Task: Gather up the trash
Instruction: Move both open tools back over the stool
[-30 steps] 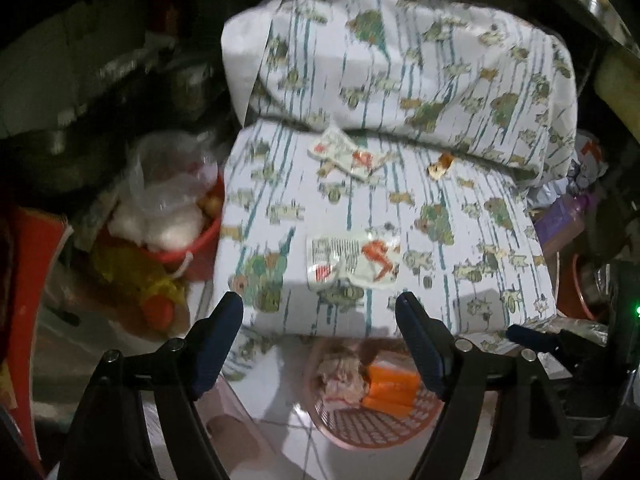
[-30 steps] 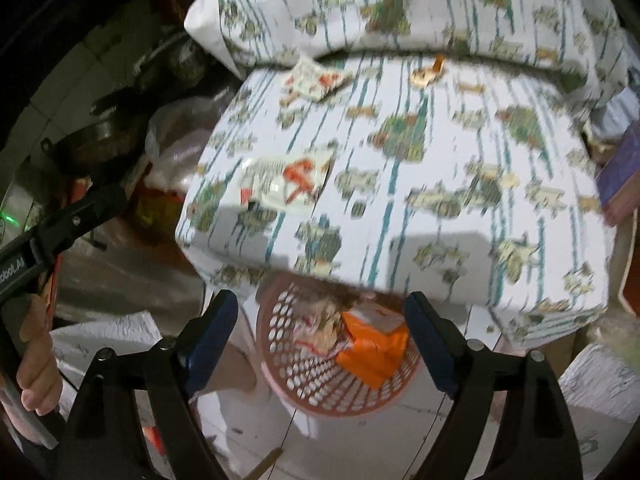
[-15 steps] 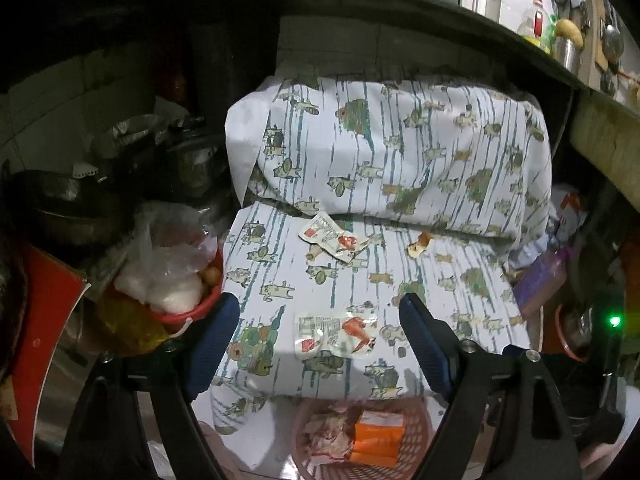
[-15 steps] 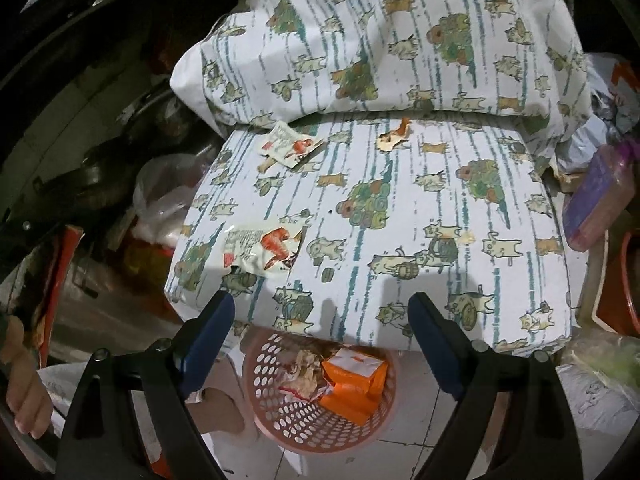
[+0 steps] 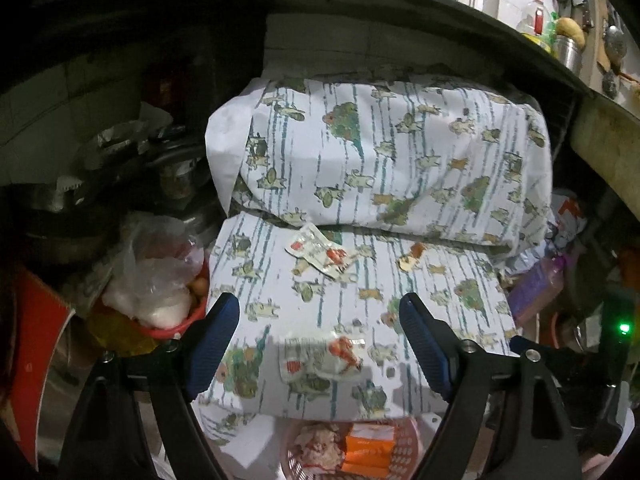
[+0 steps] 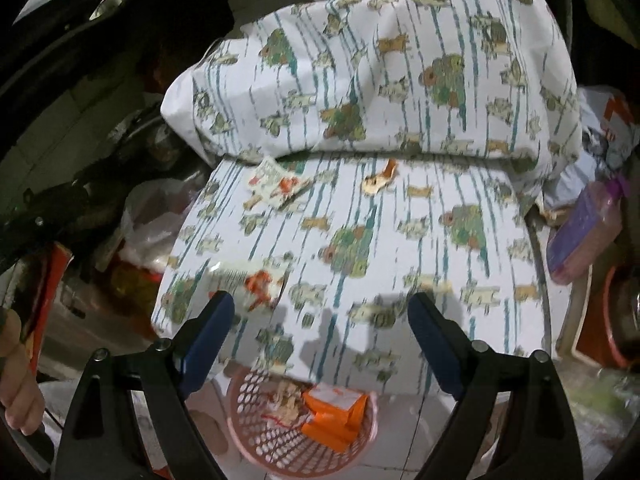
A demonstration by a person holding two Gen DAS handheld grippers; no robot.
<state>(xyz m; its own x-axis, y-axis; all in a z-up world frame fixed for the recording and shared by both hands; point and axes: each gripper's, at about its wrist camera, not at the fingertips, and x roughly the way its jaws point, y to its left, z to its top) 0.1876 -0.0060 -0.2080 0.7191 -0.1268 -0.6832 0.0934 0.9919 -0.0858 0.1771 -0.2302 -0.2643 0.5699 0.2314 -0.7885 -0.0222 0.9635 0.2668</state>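
Note:
A clear plastic wrapper with red print (image 5: 322, 354) (image 6: 252, 280) lies near the front edge of a cloth-covered seat (image 5: 440, 288) (image 6: 400, 248). A second wrapper (image 5: 320, 252) (image 6: 278, 184) and a small brown scrap (image 5: 410, 260) (image 6: 380, 178) lie farther back, near the cushion. On the floor below the seat's front stands a pink mesh basket (image 5: 404, 444) (image 6: 256, 436) holding an orange pack and crumpled trash. My left gripper (image 5: 320, 338) hovers open above the near wrapper, nothing between its fingers. My right gripper (image 6: 320, 334) is open and empty above the seat's front edge.
A patterned cushion (image 5: 380, 152) leans at the seat's back. Left of the seat are a red bowl with plastic bags (image 5: 156, 292) and dark pots. A purple container (image 6: 580, 232) sits to the right. A hand (image 6: 16, 392) shows at the right wrist view's left edge.
Both grippers rose and tilted up, so the seat and cushion dropped lower in both views and the basket slid toward the bottom edge. Jaws stayed open and empty.

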